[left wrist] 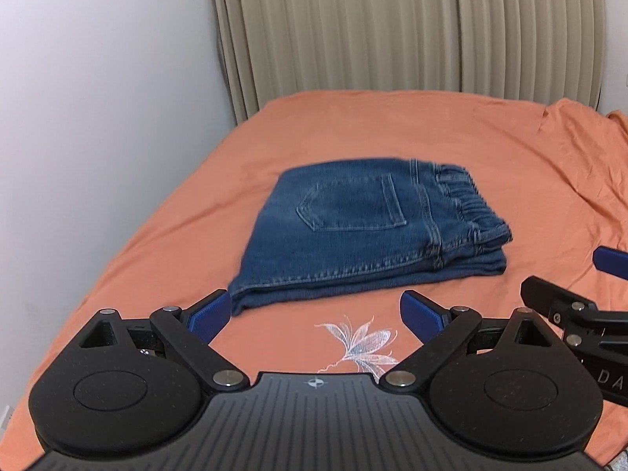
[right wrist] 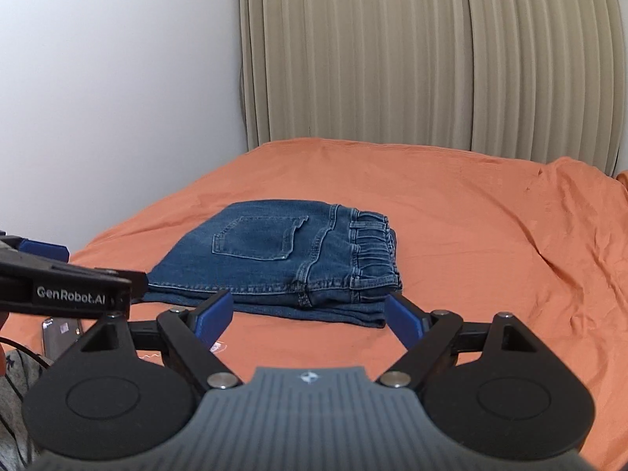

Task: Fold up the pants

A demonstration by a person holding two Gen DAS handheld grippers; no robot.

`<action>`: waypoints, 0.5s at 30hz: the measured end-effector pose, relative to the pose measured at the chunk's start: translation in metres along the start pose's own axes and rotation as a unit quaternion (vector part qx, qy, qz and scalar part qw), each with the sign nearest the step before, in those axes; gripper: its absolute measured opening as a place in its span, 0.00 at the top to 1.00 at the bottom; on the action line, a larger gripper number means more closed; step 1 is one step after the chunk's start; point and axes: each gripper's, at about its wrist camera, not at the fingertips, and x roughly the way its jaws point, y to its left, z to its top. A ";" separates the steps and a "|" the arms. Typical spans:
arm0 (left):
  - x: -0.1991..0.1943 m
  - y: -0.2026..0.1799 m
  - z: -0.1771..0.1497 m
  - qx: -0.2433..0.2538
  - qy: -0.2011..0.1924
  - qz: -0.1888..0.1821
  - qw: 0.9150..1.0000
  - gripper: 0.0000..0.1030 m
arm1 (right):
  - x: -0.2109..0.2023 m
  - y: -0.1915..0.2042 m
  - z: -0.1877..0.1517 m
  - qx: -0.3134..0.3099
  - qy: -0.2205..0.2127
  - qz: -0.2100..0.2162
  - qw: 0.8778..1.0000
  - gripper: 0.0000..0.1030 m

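A pair of blue denim pants (left wrist: 365,231) lies folded into a compact stack on the orange bed sheet (left wrist: 490,149), roughly in the middle of the bed, with a back pocket (left wrist: 353,206) facing up and the gathered elastic waistband (left wrist: 469,204) along its right edge. The left gripper (left wrist: 314,314) hovers just in front of the stack's near edge, its blue-padded fingers (left wrist: 210,312) spread wide apart and holding nothing. The right gripper (right wrist: 308,314) sits beside it, also spread apart and empty, its tips close to the near edge of the folded denim. A white embroidered flower (left wrist: 359,343) marks the sheet just in front of the pants. Beige pleated curtains (left wrist: 392,27) hang behind the bed, next to a plain white wall (left wrist: 98,98). A small shiny phone-like object (right wrist: 61,335) lies at the bed's near left.
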 end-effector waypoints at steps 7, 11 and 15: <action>0.009 -0.003 -0.003 0.003 0.012 -0.005 1.000 0.00 | 0.009 0.002 0.001 -0.011 0.000 -0.004 1.000 0.22; 0.007 -0.003 -0.001 0.003 0.010 -0.003 1.000 0.00 | 0.002 0.001 0.003 -0.008 -0.006 -0.006 1.000 0.22; 0.004 0.000 -0.001 -0.007 0.010 -0.002 1.000 0.00 | -0.013 0.002 0.003 -0.009 -0.013 -0.002 1.000 0.22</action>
